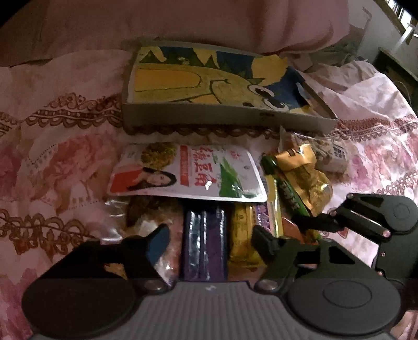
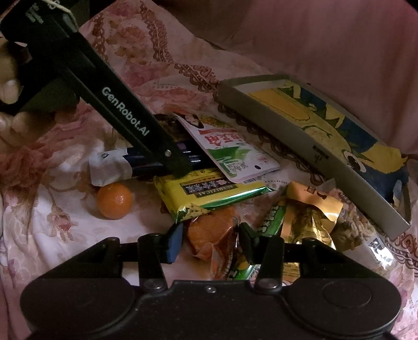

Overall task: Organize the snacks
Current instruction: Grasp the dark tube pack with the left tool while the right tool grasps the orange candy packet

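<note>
A pile of snacks lies on a floral bedspread before a grey tray (image 1: 224, 115) with a yellow-and-blue drawing inside, also in the right wrist view (image 2: 282, 130). My left gripper (image 1: 209, 240) is open, its fingers on either side of a purple bar (image 1: 205, 243) and a yellow packet (image 1: 241, 235), below a white pouch (image 1: 188, 172). My right gripper (image 2: 210, 242) is open with its fingers on either side of an orange packet (image 2: 211, 235). It shows in the left wrist view (image 1: 313, 222) over the green packet (image 1: 287, 193).
A small orange (image 2: 114, 200) lies left of the pile. A gold packet (image 2: 311, 217), a yellow-green packet (image 2: 206, 193) and a white-ended dark bar (image 2: 112, 167) lie around. The left gripper's black arm (image 2: 125, 125) crosses the pile. A pink pillow (image 1: 183, 23) lies behind the tray.
</note>
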`<state>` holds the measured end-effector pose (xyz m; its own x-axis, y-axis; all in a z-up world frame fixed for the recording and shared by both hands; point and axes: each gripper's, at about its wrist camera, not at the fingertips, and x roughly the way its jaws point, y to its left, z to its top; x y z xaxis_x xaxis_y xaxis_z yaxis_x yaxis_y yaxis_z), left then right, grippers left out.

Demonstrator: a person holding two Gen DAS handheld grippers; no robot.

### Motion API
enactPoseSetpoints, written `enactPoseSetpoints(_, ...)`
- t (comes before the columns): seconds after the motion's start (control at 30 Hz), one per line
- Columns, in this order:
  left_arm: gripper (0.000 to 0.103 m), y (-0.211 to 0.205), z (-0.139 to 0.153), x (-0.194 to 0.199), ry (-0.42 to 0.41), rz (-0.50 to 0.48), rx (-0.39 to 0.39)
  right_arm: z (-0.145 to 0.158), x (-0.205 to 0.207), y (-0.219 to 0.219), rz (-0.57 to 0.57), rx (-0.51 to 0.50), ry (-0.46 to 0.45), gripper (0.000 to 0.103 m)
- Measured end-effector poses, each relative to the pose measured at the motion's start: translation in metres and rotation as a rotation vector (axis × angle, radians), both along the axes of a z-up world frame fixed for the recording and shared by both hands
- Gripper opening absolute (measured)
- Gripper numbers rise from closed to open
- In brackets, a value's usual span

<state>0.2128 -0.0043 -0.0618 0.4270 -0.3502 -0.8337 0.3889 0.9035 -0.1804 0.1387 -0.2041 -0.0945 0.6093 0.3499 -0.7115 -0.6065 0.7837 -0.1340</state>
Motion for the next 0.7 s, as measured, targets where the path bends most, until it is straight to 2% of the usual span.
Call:
enactPoseSetpoints(0.1, 0.052, 0.002, 0.001, 0.000, -0.005, 0.013, 0.031, -0.001, 0.000, 0.001, -0.007, 0.006, -0.004, 0.049)
enactPoseSetpoints(0.2, 0.051, -0.001, 0.000, -0.002, -0.023, -0.004, 0.064, -0.003, 0.002, 0.000, -0.023, 0.019, 0.009, 0.053)
enactPoseSetpoints(0.27, 0.053, -0.009, -0.001, -0.007, -0.051, -0.049, 0.111, -0.003, 0.003, 0.000, -0.022, 0.018, 0.005, 0.054)
enactPoseSetpoints(0.4, 0.052, -0.018, -0.002, -0.014, -0.086, -0.090, 0.168, -0.005, 0.001, 0.002, -0.017, 0.002, -0.003, 0.053)
enactPoseSetpoints(0.5, 0.041, -0.019, -0.002, -0.015, -0.082, -0.089, 0.189, -0.003, 0.002, 0.001, -0.029, 0.011, 0.014, 0.048)
enactPoseSetpoints(0.6, 0.037, -0.018, -0.001, -0.017, -0.081, -0.090, 0.182, 0.000, 0.001, 0.004, -0.031, -0.010, 0.011, 0.047)
enactPoseSetpoints(0.7, 0.033, -0.013, 0.002, -0.015, -0.046, -0.087, 0.128, 0.003, -0.002, 0.006, -0.036, -0.039, 0.003, 0.046)
